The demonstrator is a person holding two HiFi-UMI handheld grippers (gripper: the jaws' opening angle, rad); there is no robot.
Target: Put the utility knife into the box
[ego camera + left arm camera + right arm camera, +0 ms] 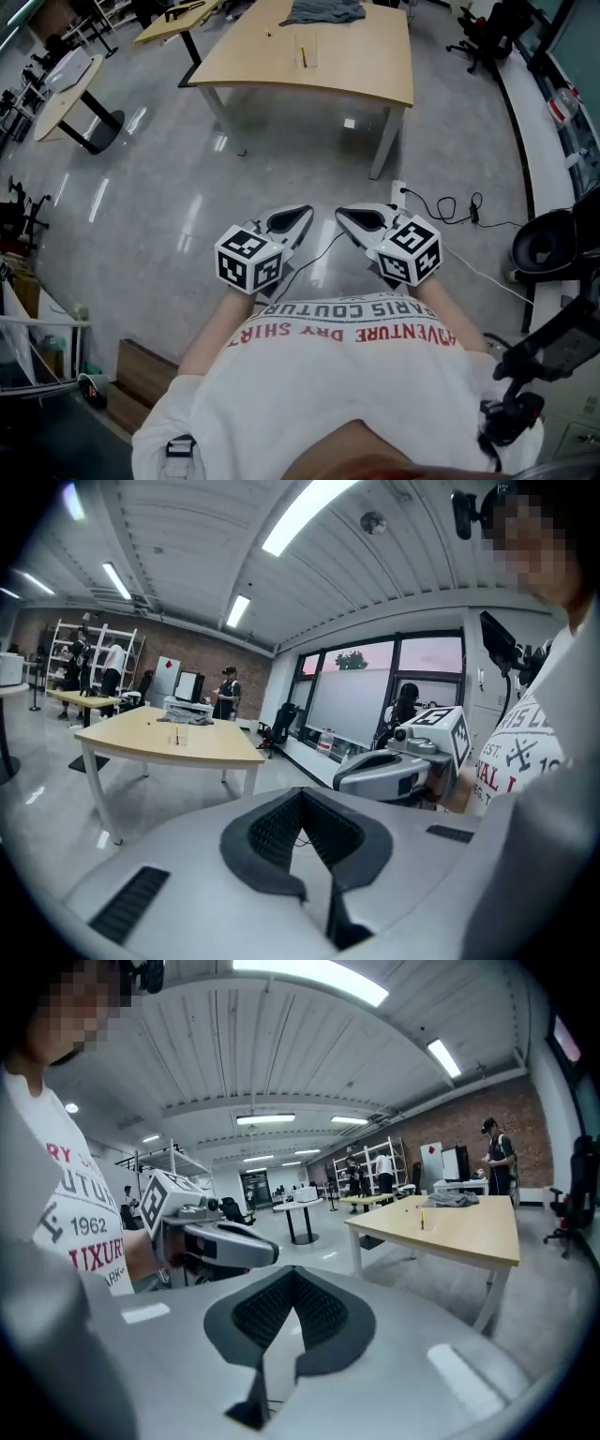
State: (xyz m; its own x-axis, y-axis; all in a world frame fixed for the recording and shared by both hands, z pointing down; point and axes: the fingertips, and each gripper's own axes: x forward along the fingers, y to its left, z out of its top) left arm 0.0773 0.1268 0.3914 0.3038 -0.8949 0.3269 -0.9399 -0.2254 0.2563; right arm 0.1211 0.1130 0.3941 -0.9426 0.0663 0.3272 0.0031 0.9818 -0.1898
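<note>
Utility knife [302, 53], apparently the thin yellow item, lies on a wooden table [375, 66] across grey floor [187, 169]; left gripper [305, 212] and right gripper [340, 213] clenched, empty.

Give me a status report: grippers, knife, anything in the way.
Left gripper shut, empty; right gripper shut, empty; both close to the body. Small yellow item on far table, too small to call the knife. Cable off right.

Bright, even indoor light from ceiling strip lamps [309, 513]. White glare patches on the glossy floor [202, 206], head view centre-left. Faint shadow under the table [356, 56]. Gripper views: heavy fisheye bending, dark vignetted corners; left gripper [302, 794] shell near lens slightly soft.
</note>
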